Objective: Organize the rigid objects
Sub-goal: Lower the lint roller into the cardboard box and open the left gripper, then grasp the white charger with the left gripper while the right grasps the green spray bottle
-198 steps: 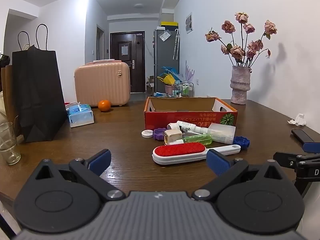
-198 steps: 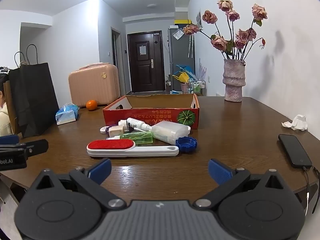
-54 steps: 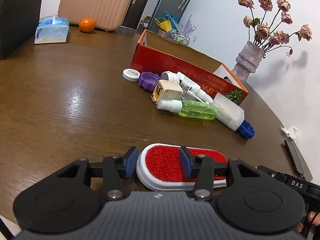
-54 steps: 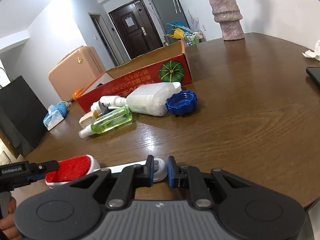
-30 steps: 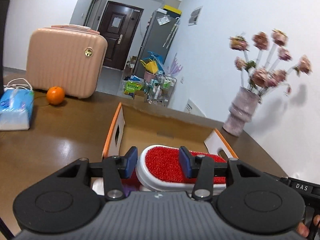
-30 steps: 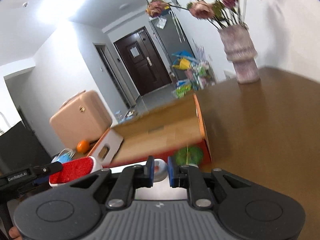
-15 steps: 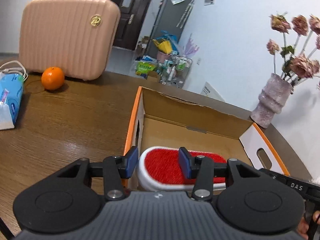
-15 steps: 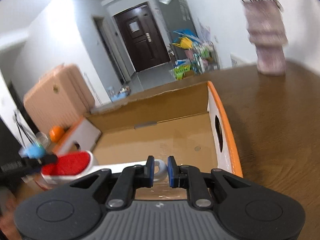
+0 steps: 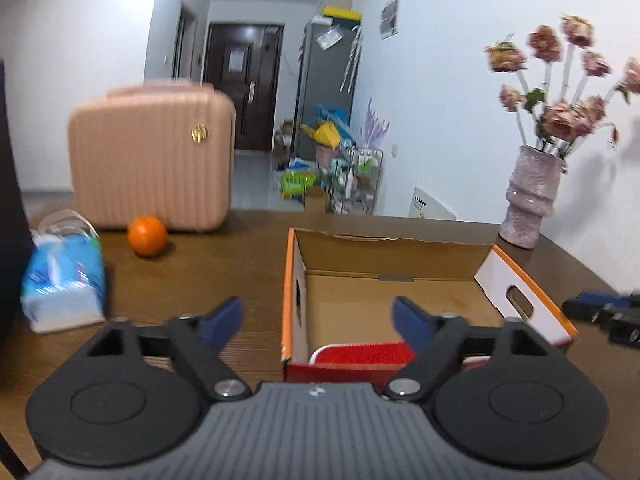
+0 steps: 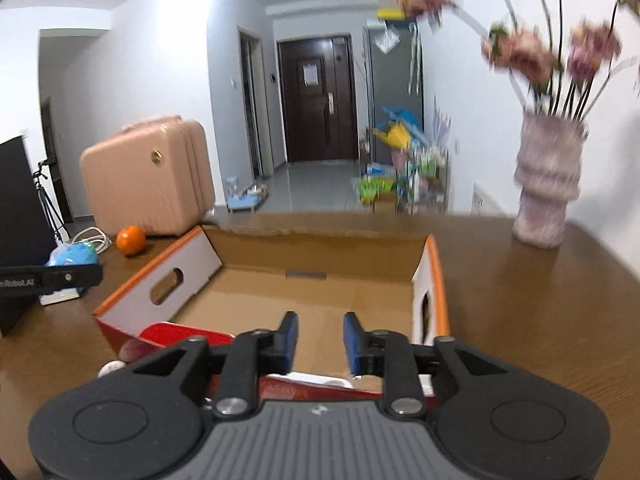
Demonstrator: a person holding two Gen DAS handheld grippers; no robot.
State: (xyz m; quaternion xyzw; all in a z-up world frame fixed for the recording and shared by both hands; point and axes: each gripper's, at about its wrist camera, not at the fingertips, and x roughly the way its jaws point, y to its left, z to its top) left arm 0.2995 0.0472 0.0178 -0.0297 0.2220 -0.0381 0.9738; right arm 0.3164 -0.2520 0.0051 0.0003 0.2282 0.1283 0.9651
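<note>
The lint brush (image 9: 362,353), red-padded on a white body, lies inside the open cardboard box (image 9: 520,280) against its near wall, its white handle end just visible in the right wrist view. The left gripper (image 9: 318,316) hangs above the box's near left corner; its jaws have just been opening and now stand wide, with nothing between the blue pads. The right gripper (image 10: 317,340) hovers over the near edge of the box; its jaws have just been opening too, parted a little, pressing on nothing. On the wooden tabletop (image 9: 224,264) behind the box stand a pink suitcase (image 9: 152,156), an orange (image 9: 147,235), a blue tissue pack (image 9: 64,276) and a vase of dried roses (image 9: 530,196).
</note>
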